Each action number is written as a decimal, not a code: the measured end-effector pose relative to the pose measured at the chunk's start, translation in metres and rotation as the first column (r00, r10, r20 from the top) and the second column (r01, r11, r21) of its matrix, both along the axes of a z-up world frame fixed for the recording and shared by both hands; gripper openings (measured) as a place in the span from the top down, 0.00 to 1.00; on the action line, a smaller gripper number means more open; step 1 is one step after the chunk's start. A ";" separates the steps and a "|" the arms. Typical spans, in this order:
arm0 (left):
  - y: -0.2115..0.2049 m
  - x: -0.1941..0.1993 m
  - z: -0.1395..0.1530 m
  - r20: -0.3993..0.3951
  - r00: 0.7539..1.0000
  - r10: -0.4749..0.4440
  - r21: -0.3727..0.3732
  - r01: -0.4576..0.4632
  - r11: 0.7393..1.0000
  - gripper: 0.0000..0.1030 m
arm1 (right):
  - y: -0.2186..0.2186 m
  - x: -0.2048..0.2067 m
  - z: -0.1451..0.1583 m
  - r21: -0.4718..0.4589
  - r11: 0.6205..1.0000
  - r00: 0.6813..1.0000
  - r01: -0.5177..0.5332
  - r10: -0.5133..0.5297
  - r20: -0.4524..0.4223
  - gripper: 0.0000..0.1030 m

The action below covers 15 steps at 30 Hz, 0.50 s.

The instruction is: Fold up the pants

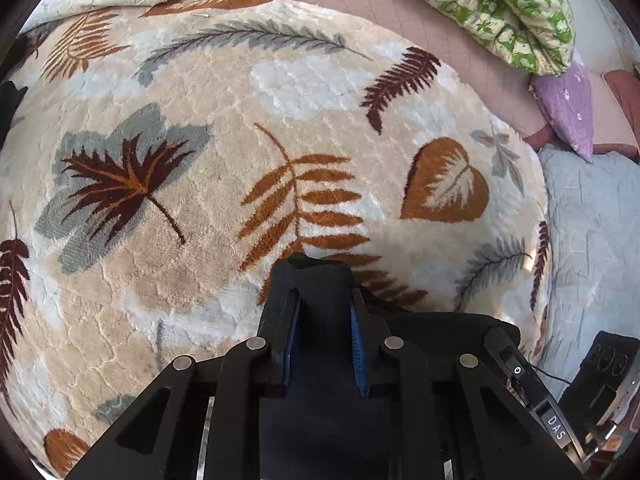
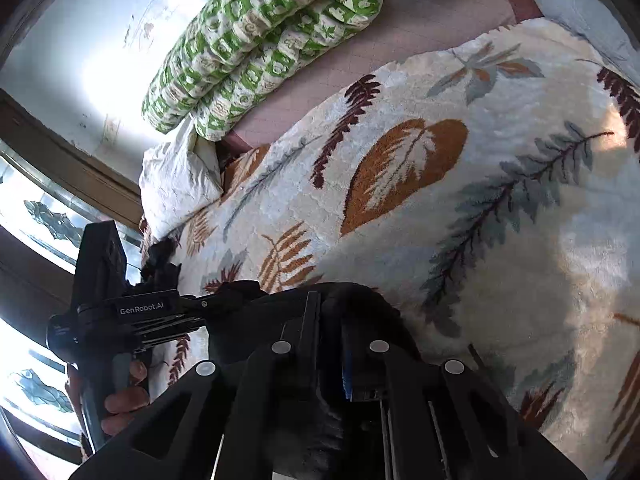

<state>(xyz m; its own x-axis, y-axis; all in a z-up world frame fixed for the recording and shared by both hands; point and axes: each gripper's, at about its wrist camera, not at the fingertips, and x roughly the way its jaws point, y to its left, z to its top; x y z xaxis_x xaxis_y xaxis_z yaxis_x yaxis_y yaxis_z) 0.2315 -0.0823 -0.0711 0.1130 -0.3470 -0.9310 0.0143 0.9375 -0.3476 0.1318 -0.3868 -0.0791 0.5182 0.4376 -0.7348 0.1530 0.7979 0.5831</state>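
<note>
The black pants [image 1: 324, 292] are bunched up at the near edge of a cream blanket with leaf prints [image 1: 224, 152]. In the left wrist view my left gripper [image 1: 323, 280] is shut on a thick fold of the black cloth, which fills the gap between the blue pads [image 1: 357, 344]. More black cloth runs off to the right. In the right wrist view my right gripper [image 2: 330, 312] is shut on a thin fold of the pants [image 2: 368, 300]. A person's hand [image 2: 124, 396] holds the left gripper's handle at lower left there.
A rolled green-and-cream quilt [image 1: 500, 12] [image 2: 260, 40] lies at the far side of the bed on a pink sheet [image 1: 420, 16]. There is a white pillow [image 2: 176, 184], a purple pillow [image 1: 568, 108] and pale blue bedding [image 1: 592, 220]. A window [image 2: 36, 208] is to the left.
</note>
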 end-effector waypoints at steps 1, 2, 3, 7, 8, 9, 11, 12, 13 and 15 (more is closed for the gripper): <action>-0.002 -0.002 -0.006 -0.001 1.000 -0.002 0.006 0.002 1.000 0.77 | 0.000 0.002 -0.008 -0.005 1.000 1.000 -0.004 0.004 -0.014 0.92; -0.004 -0.002 -0.010 0.005 1.000 -0.004 0.011 0.004 1.000 0.76 | 0.000 0.002 -0.015 -0.022 1.000 1.000 -0.008 0.008 -0.019 0.92; -0.007 -0.001 -0.013 0.013 1.000 -0.005 0.018 0.005 1.000 0.74 | -0.001 0.002 -0.023 -0.043 0.999 1.000 -0.010 0.009 -0.020 0.92; -0.024 0.001 -0.017 0.041 0.999 -0.035 0.080 0.032 0.996 0.64 | -0.008 -0.001 -0.052 -0.031 0.999 1.000 0.006 -0.007 -0.026 0.93; -0.025 0.001 -0.016 0.046 0.998 -0.044 0.072 0.041 0.997 0.62 | -0.011 -0.001 -0.055 -0.017 1.000 0.999 0.017 -0.017 -0.027 0.92; -0.026 0.001 -0.015 0.045 0.998 -0.052 0.068 0.049 0.996 0.61 | -0.015 -0.001 -0.055 0.005 0.999 0.999 0.032 -0.031 -0.034 0.92; -0.021 0.001 -0.010 0.039 0.997 -0.060 0.038 0.059 0.998 0.59 | -0.019 -0.002 -0.049 0.045 0.998 0.998 0.042 -0.040 -0.046 0.88; -0.016 0.000 -0.007 0.036 0.997 -0.062 0.024 0.061 0.998 0.59 | -0.019 -0.004 -0.043 0.056 0.998 0.999 0.037 -0.035 -0.040 0.87; -0.010 -0.001 -0.004 0.031 0.998 -0.059 0.016 0.059 0.998 0.57 | -0.018 -0.006 -0.036 0.058 0.998 0.999 0.026 -0.024 -0.037 0.84; 0.003 -0.005 0.002 0.028 0.998 -0.052 -0.004 0.052 0.999 0.53 | -0.018 -0.013 -0.021 0.042 0.999 0.999 0.022 -0.021 -0.037 0.72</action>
